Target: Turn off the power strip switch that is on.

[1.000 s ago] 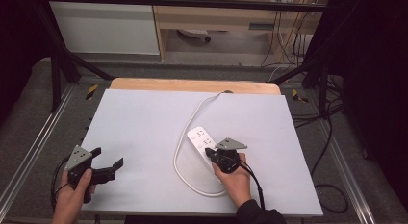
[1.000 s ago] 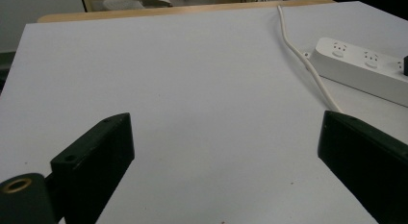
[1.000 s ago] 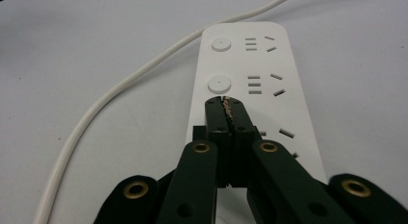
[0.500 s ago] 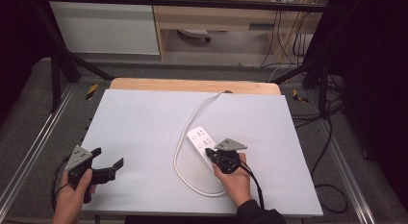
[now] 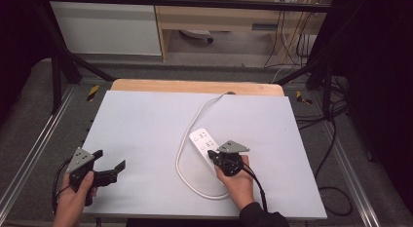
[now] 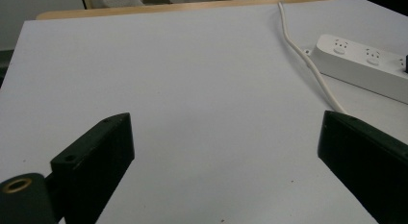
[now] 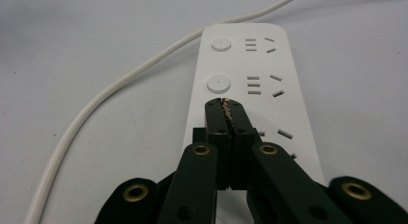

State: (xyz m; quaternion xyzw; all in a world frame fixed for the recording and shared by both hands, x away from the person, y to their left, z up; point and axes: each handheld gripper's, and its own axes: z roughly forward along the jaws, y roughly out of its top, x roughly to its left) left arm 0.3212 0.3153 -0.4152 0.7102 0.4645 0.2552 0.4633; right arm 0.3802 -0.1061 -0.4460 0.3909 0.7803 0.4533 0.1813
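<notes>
A white power strip (image 5: 203,141) lies right of the middle of the grey table top, its white cable (image 5: 184,154) looping round its left side and running to the far edge. My right gripper (image 5: 213,154) is shut, its tips over the strip's near half. In the right gripper view the closed jaws (image 7: 225,105) point at the strip (image 7: 240,65), just short of a round button (image 7: 216,83); whether they touch it I cannot tell. My left gripper (image 5: 109,162) rests near the front left corner, jaws wide open with nothing between them (image 6: 221,152). The strip (image 6: 361,63) lies off to its right.
The grey mat (image 5: 146,129) covers a wooden table (image 5: 195,85) whose far edge shows. Metal frame rails (image 5: 34,154) run along both sides. Cables (image 5: 336,139) hang off the right side. A cabinet and shelf stand beyond the table.
</notes>
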